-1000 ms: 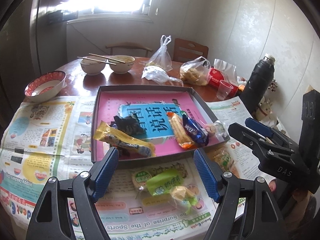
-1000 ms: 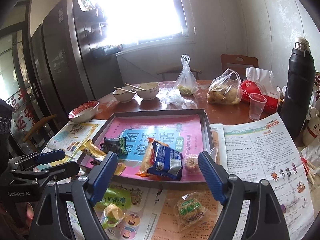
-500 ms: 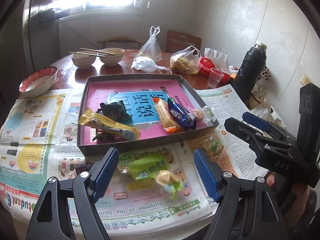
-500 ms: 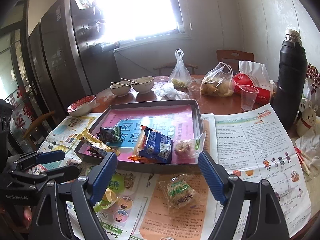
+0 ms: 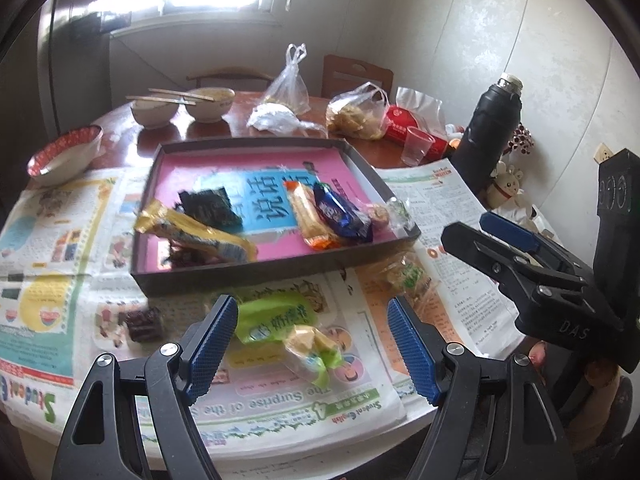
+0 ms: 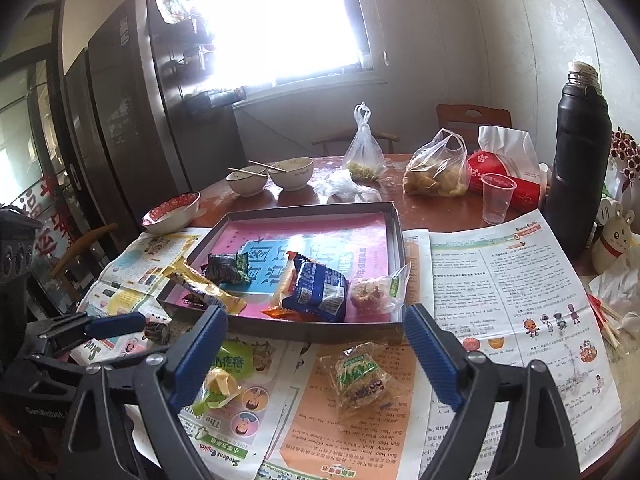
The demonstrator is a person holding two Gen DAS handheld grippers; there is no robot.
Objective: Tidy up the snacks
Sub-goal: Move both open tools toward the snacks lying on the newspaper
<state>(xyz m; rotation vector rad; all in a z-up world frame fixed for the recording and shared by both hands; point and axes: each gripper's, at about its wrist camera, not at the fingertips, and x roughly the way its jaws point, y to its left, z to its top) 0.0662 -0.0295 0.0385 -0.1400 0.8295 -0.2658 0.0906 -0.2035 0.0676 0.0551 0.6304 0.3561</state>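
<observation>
On the newspaper-covered round table (image 6: 500, 288), shallow grey tray (image 6: 304, 330) with a pink liner, well stocked: yellow wrapper (image 6: 208, 290) angled over the near-left corner, dark green packet (image 6: 226, 268) just behind it, blue packet (image 6: 318, 290) lying on an orange one (image 5: 306, 216), clear-wrapped round cake (image 6: 370, 290) against the right wall.

Still outside the tray, on the paper just in front of it: green packet (image 5: 276, 316) touching a clear-wrapped yellowish snack (image 5: 310, 346), clear-wrapped noodle-like block with green label (image 6: 360, 372) to the right, small dark red piece (image 5: 142, 320) off to the left.

Left gripper (image 5: 312, 344) hanging over the green packet and yellowish snack, blue pads spread wide, gripping nothing, packet framed between them but not touched. Right gripper (image 6: 316, 354) over the clear-wrapped block, jaws just widened further, nothing pinched, block lying free on the newspaper between the pads.

Farther back: two bowls (image 6: 268, 178) with chopsticks, red-patterned bowl (image 6: 172, 212), tied plastic bags (image 6: 436, 170), clear plastic cup (image 6: 496, 198), tall black flask (image 6: 576, 152) at far right.
</observation>
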